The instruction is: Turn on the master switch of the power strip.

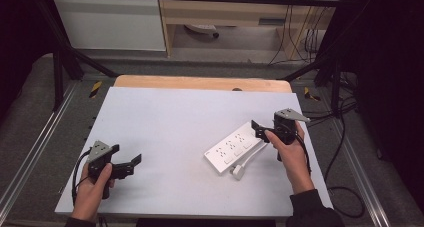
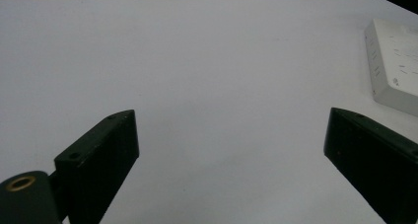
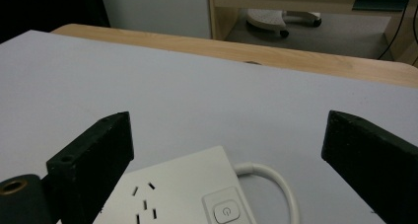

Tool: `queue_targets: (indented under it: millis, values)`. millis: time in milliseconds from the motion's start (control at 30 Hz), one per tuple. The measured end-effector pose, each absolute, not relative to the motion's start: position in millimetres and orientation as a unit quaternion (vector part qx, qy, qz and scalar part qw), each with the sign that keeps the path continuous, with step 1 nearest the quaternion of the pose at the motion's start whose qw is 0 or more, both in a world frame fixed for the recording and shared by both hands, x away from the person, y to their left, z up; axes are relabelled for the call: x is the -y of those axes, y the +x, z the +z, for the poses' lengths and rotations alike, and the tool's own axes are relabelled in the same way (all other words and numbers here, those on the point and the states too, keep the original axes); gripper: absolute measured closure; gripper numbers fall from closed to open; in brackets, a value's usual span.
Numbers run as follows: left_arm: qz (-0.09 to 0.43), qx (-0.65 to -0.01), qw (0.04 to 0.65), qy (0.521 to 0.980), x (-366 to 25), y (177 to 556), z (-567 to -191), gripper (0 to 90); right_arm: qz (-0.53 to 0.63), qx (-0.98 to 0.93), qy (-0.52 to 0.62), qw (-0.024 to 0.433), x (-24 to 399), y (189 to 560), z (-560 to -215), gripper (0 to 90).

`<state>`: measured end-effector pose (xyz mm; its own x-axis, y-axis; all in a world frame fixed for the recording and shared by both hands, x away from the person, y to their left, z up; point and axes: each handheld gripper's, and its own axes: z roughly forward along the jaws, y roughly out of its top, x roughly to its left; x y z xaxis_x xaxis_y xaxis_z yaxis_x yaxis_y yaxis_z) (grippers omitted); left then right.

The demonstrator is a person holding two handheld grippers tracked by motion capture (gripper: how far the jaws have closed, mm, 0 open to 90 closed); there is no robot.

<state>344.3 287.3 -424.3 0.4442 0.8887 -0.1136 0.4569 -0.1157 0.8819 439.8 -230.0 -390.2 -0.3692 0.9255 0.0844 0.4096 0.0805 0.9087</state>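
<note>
While the right gripper [image 1: 261, 130] is hovering with its jaws spread wide and gripping nothing, the white power strip [image 1: 234, 148] is lying flat on the table [image 1: 165, 127] just below and ahead of those jaws, its button end nearest them. Its white cable [image 3: 276, 182] is curling out between the jaws. Well apart, the left gripper [image 1: 131, 164] is resting with its jaws also spread and bare, the strip [image 2: 394, 61] showing far off beyond one jaw.

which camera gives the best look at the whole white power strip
The high view: the whole power strip lies on the table with its cord curling beside it. The right gripper view catches its near end with the power button, and the left gripper view just one end at the right edge.
</note>
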Motion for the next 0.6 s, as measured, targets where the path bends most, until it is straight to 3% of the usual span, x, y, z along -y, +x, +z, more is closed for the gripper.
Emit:
queue_targets:
  millis: [600]
  values:
    - [0.230,-0.468,0.476,0.708,-289,341,-420,6.2,0.471,-0.693,0.477,0.267,235,422,-364,6.7]
